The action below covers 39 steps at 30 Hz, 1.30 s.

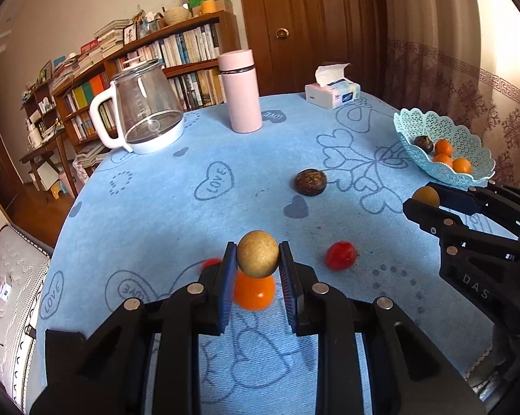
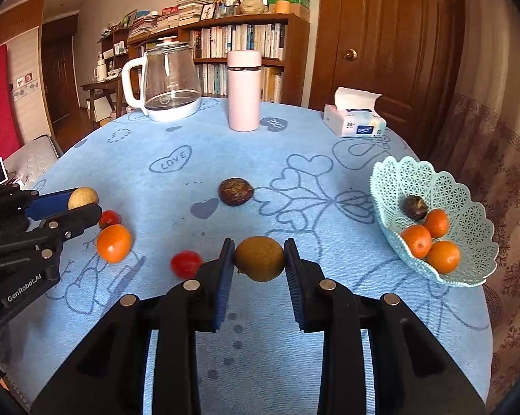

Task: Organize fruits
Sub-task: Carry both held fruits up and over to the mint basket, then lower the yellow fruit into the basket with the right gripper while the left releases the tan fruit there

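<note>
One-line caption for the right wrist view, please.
Right tool grips a brown round fruit above the blue tablecloth, beside a basket holding three oranges.

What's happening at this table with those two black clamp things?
A person is sorting fruit into the lacy basket. The left gripper is shut on a tan round fruit, and the right gripper is shut on a brownish one. Three oranges and a dark fruit sit in the basket. Another dark fruit, an orange and two red ones remain on the blue cloth.

A crammed bookshelf at twelve o'clock, brown door at one, patterned curtain, perhaps sunlit, at three.
</note>
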Each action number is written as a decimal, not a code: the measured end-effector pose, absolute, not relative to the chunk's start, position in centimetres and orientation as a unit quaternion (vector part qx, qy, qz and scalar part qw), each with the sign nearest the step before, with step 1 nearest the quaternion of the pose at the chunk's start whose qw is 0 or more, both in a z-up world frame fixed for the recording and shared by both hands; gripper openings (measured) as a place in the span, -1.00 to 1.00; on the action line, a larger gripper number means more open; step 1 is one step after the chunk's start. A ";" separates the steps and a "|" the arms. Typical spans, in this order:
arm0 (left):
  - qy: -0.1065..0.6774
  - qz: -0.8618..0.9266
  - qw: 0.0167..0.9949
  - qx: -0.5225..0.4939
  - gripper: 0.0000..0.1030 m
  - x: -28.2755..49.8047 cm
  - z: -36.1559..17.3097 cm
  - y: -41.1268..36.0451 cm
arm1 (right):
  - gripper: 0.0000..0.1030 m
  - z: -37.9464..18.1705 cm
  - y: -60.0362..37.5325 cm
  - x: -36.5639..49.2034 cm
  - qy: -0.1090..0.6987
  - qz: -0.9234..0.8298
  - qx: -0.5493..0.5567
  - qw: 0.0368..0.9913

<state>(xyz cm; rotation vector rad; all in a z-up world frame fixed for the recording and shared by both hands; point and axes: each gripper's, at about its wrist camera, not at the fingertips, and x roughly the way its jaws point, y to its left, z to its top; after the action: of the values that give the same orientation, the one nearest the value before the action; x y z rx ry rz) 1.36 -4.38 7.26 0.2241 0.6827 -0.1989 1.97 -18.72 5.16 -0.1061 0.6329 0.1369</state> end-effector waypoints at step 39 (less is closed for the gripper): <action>0.280 -0.155 0.922 0.217 -0.52 2.1 8.4 -18.2 | -0.39 4.6 -38.8 3.7 0.289 -0.106 0.109 0.945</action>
<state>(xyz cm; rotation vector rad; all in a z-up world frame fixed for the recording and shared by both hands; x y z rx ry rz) 2.06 -18.22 8.38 0.4449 0.5758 -0.3188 3.73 -38.81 4.64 0.2215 0.5898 -0.2161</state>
